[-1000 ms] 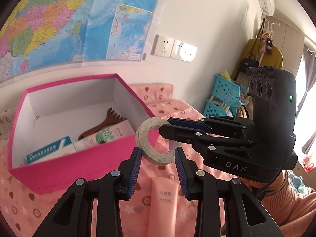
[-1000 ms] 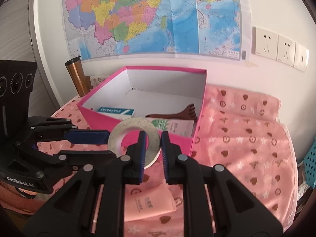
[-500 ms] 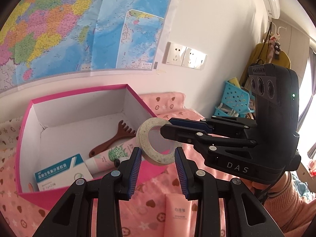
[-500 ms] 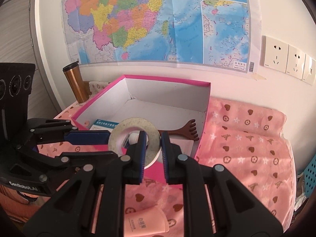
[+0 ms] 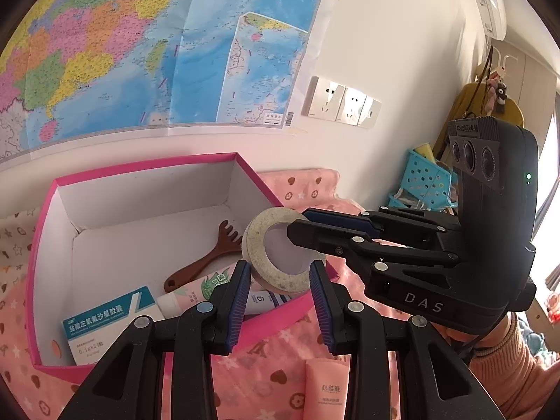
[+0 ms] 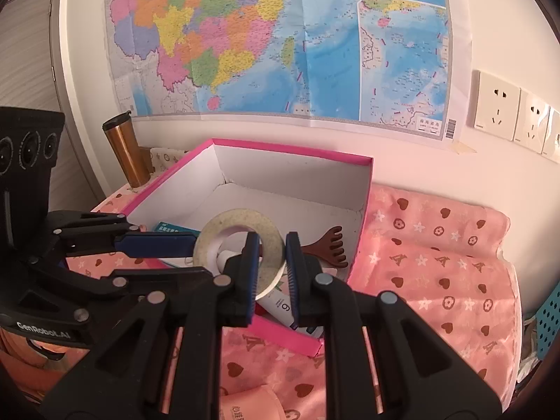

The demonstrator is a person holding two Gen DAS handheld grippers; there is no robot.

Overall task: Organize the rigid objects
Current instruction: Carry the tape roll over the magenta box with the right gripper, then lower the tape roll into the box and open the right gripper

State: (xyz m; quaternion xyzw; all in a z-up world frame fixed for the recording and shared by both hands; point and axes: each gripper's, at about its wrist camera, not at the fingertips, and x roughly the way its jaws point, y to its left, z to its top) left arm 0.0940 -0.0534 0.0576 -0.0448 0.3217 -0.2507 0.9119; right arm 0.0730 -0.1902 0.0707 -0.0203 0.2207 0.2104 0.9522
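Observation:
My right gripper (image 6: 272,273) is shut on a pale roll of tape (image 6: 213,234) and holds it over the near right corner of the pink box (image 6: 280,148). The tape roll (image 5: 257,255) also shows in the left wrist view, pinched by the right gripper (image 5: 297,225) coming from the right. My left gripper (image 5: 280,299) is open and empty just below the roll. The pink box (image 5: 147,169) holds a brown wooden comb (image 5: 206,262), a blue-white medicine carton (image 5: 101,322) and a white tube (image 5: 196,295). A pink tube (image 5: 329,388) lies on the cloth in front.
A copper tumbler (image 6: 126,150) stands left of the box by the wall. The pink patterned cloth (image 6: 437,255) covers the table to the right. A blue perforated basket (image 5: 425,182) sits off the table's right end. Wall sockets (image 5: 339,103) and a map (image 6: 280,35) are behind.
Both grippers have moved forward and upward toward the box; the tape roll, formerly in front of the box wall, now hangs over the box's near corner. The box interior shows more.

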